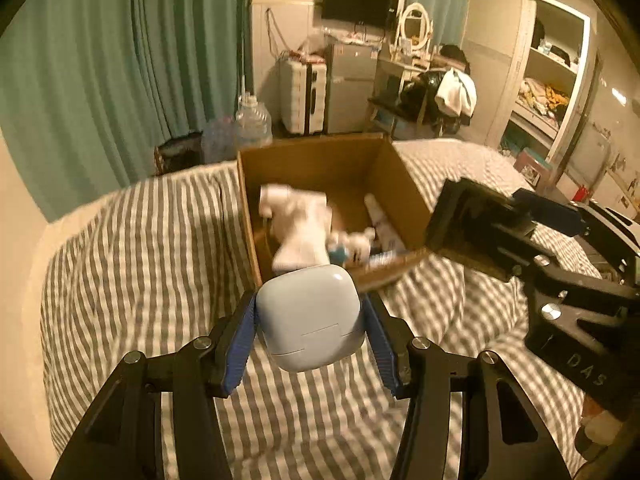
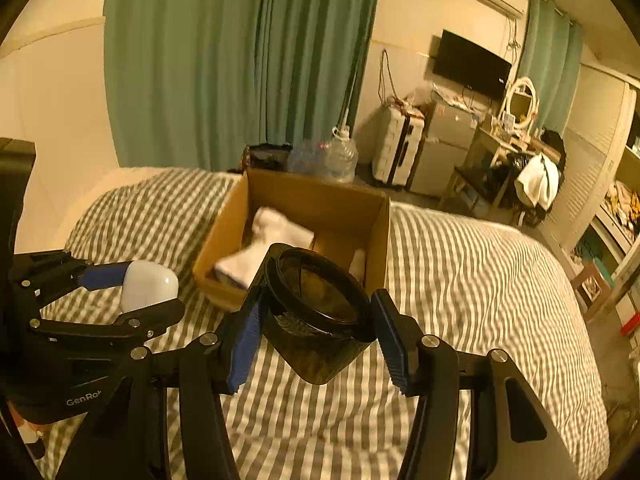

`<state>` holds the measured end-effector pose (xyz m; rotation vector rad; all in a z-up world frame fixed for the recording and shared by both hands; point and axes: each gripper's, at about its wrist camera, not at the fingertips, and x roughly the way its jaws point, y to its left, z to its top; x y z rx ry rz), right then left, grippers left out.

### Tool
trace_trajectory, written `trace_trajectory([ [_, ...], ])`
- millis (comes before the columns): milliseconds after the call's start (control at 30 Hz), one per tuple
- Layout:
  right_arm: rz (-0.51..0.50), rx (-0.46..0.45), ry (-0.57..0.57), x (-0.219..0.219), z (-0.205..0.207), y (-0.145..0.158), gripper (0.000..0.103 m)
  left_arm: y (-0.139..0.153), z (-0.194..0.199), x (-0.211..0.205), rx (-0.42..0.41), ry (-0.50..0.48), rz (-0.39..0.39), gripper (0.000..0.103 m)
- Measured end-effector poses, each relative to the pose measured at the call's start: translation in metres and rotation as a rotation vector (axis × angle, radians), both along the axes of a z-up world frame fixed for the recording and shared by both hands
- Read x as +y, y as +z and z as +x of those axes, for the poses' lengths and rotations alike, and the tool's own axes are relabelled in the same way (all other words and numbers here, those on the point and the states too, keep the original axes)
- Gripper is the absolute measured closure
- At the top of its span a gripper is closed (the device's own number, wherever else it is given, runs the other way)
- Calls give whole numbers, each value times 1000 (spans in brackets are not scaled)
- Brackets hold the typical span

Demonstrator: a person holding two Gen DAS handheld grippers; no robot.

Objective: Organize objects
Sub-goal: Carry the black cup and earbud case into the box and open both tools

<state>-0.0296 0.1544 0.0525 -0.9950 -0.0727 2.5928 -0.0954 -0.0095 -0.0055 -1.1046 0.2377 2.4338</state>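
Up above the bed (image 1: 132, 264), with its soft cover of grey and white stripes, both claws are carrying things. The left claw (image 1: 310, 320) is gripping a smooth, glossy pale-blue case (image 1: 308, 316), a rounded square with a thin seam near its lower end; the ribbed blue pads (image 1: 240, 344) are pressing on its two sides. In the right wrist view the same case (image 2: 146, 284) is showing as a white, shiny lump between black fingers.

The right claw (image 2: 318, 328) is clamping a dark, see-through plastic container (image 2: 316, 320), squarish in the body with a round black rim at its open top, tilted towards the camera. Its blue ribbed pads (image 2: 244, 344) are sitting against the container's walls. In the left wrist view this container (image 1: 464, 224) is appearing as a dark boxy shape at the right.

Just beyond both claws an open cardboard box (image 1: 320, 160), plain brown and matte, is resting on the bed. Inside it a white, soft-looking bundle (image 1: 300, 228) is lying, possibly cloth, though blur is making it hard to tell, beside a white tube (image 1: 380, 224) along the right wall.

Behind the bed, green pleated curtains (image 2: 240, 60) are hanging in long folds.
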Motion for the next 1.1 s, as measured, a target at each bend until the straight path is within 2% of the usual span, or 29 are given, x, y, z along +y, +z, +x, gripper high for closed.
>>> trace_trajectory([
  [233,-44,49,29,26,-33,19,50,18,-41,24,55,-27,6,49],
  [333,-53,63,11,45,-48,23,50,13,-63,37,54,-38,-16,49],
  [433,-104,75,-13,71,-65,20,50,6,-87,49,45,-45,-17,49],
  [767,-192,38,-54,130,-126,-30,50,-41,-154,85,9,-75,8,49],
  [933,-213,29,-54,140,-143,-57,50,-65,-163,100,48,-82,-54,49],
  [1100,-206,21,-47,134,-148,-75,50,-79,-171,99,23,-82,-31,49],
])
